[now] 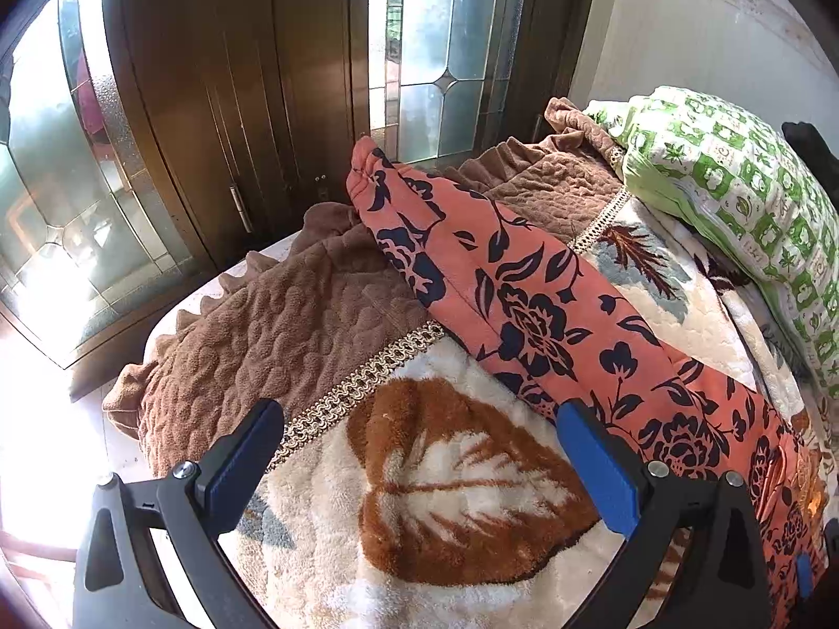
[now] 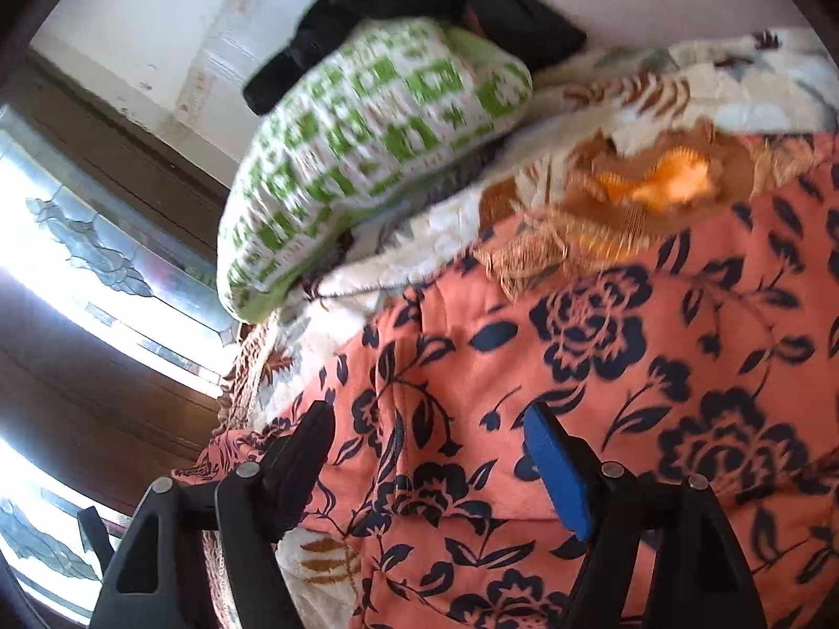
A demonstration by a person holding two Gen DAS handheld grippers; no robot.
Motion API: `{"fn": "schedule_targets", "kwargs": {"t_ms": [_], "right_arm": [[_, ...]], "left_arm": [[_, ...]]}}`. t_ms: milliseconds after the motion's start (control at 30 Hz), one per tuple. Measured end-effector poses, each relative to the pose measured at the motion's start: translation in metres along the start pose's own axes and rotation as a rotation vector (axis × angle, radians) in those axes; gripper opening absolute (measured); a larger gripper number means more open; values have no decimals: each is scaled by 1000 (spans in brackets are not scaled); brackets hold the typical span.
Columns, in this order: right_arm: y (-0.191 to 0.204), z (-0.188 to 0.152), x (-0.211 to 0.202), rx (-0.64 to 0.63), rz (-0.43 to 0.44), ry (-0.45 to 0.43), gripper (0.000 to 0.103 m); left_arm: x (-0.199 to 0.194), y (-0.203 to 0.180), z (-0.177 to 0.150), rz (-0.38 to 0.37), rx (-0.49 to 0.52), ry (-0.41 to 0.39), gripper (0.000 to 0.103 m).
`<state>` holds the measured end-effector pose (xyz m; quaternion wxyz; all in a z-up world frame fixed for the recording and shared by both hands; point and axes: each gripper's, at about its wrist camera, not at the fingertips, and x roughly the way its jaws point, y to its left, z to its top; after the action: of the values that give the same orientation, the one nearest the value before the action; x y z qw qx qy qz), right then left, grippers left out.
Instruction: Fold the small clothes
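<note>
Floral garment [image 1: 535, 304] lies stretched across the blanket [image 1: 419, 472], near the green pillow [image 1: 734, 183]. Left gripper [image 1: 419, 451] jaws wide, empty, tilted down just left of it. Right gripper [image 2: 430, 451] jaws wide, over the cloth, nothing pinched. Suggest gripping an edge, not mid-fabric, before folding.

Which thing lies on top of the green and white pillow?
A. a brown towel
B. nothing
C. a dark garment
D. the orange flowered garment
C: in the right wrist view, a dark garment rests on the upper end of the green and white pillow.
</note>
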<state>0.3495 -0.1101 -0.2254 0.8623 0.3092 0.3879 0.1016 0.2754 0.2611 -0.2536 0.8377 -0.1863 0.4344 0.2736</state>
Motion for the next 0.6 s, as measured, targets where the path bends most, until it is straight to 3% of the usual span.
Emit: {"fn": "schedule_targets", "kwargs": {"t_ms": [67, 133, 167, 333, 467, 500, 600], "right_arm": [[-13, 0, 7, -28, -65, 55, 76], [-41, -10, 39, -1, -130, 232, 69], [-43, -13, 34, -46, -133, 182, 60], [-46, -24, -5, -67, 35, 103, 60], [-56, -58, -25, -105, 90, 97, 60], [-61, -66, -26, -98, 102, 100, 58], [-77, -80, -40, -69, 143, 39, 54]], "left_arm": [[4, 17, 5, -13, -60, 9, 103], [7, 37, 11, -16, -134, 5, 103], [8, 47, 14, -24, -167, 2, 103], [29, 75, 25, -198, -303, 55, 103], [50, 78, 31, -331, -384, 92, 103], [53, 75, 31, -346, -385, 100, 101], [63, 60, 34, -362, -354, 116, 84]]}}
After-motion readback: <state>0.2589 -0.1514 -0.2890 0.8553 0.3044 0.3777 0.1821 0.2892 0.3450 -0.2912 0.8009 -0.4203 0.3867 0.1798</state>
